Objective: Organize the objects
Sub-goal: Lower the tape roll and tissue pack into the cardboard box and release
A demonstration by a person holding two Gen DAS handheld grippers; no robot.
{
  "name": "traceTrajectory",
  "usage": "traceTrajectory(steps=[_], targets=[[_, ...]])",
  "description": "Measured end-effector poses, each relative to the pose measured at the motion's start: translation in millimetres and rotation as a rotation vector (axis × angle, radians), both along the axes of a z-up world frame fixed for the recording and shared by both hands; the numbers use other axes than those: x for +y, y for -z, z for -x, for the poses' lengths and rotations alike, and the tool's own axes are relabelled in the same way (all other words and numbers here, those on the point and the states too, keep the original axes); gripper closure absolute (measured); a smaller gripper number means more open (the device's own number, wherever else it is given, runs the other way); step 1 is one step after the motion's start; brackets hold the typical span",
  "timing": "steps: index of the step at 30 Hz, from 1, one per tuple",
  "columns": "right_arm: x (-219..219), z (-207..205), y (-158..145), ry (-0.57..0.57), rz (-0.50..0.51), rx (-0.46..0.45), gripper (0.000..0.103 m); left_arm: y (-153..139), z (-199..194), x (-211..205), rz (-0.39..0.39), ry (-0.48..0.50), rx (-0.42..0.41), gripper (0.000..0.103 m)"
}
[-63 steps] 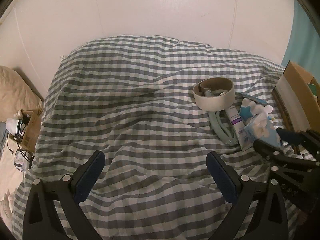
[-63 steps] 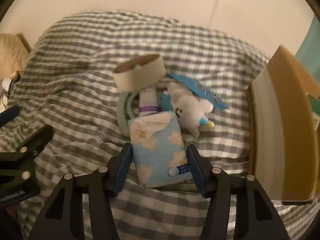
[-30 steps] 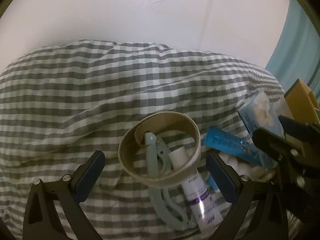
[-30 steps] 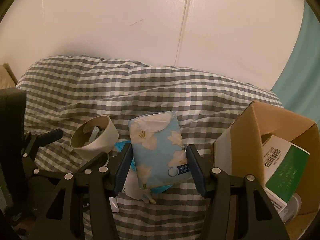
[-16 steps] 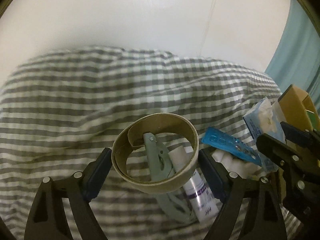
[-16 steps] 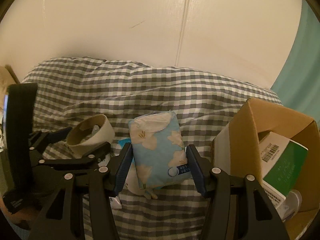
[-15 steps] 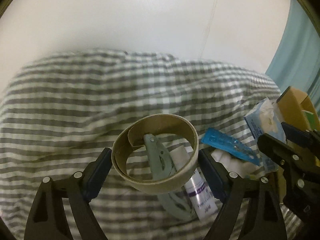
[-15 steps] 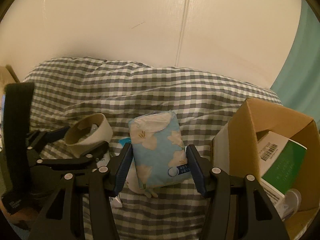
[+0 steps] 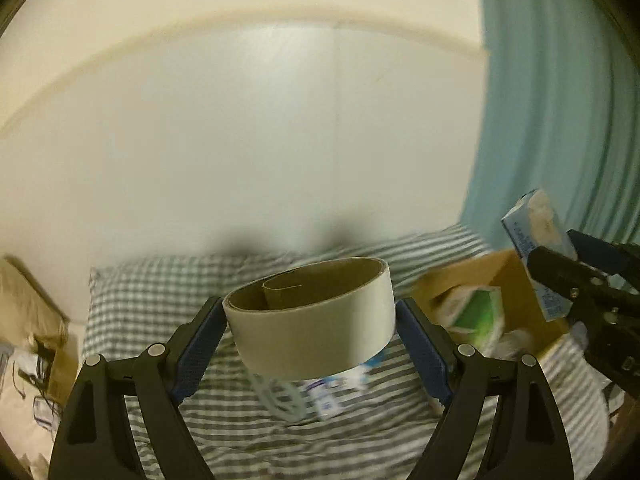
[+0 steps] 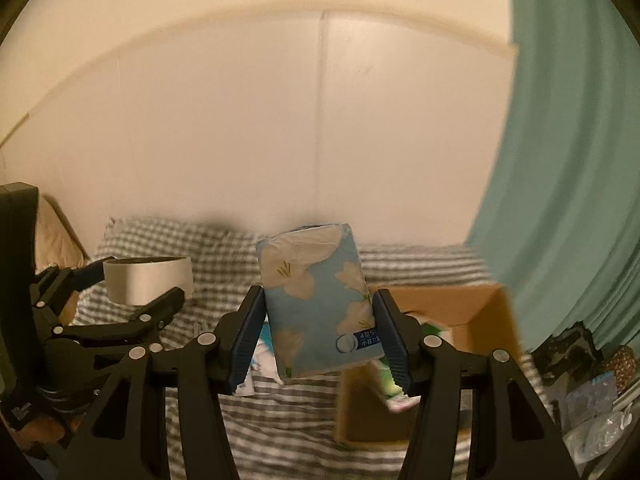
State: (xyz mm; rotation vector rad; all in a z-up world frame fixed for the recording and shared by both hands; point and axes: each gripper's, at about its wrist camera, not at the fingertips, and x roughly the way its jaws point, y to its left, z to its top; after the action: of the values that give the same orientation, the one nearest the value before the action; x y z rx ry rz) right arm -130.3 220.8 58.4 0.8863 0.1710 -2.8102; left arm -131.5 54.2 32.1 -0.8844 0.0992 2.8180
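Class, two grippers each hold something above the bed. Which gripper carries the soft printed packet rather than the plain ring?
The right gripper. Its tissue pack is blue with pale flowers, while the left gripper clamps a plain cardboard ring.

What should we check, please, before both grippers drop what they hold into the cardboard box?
1. Left gripper clamps the cardboard ring: ok.
2. Right gripper clamps the tissue pack: ok.
3. Cardboard box open on top: ok.
4. Tissue pack directly over the opening: cannot tell.
5. Free room inside, given the green package: cannot tell.
6. Grippers apart from each other: ok.
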Motion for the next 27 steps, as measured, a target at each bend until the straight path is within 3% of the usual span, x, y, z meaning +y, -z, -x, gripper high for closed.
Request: traceTrajectory(steps=[5,12,19,27], targets=[[47,-31,-37,0.051,-0.023,0.056,0.048,-30,-31,46,0.004,0.047,0.058,0.015],[98,-34,-47,0.103,-0.087,0.079,0.048,-14,-41,101,0.016,0.114,0.035,0.015],[124,8,-1,0.121,0.002,-0.019,0.048,37,-25,141,0.086,0.16,-0.047,0.015],[153,48,51,0.183,0.065,-0.123,0.048,87,-7,165,0.111,0.197,-0.131,0.015]])
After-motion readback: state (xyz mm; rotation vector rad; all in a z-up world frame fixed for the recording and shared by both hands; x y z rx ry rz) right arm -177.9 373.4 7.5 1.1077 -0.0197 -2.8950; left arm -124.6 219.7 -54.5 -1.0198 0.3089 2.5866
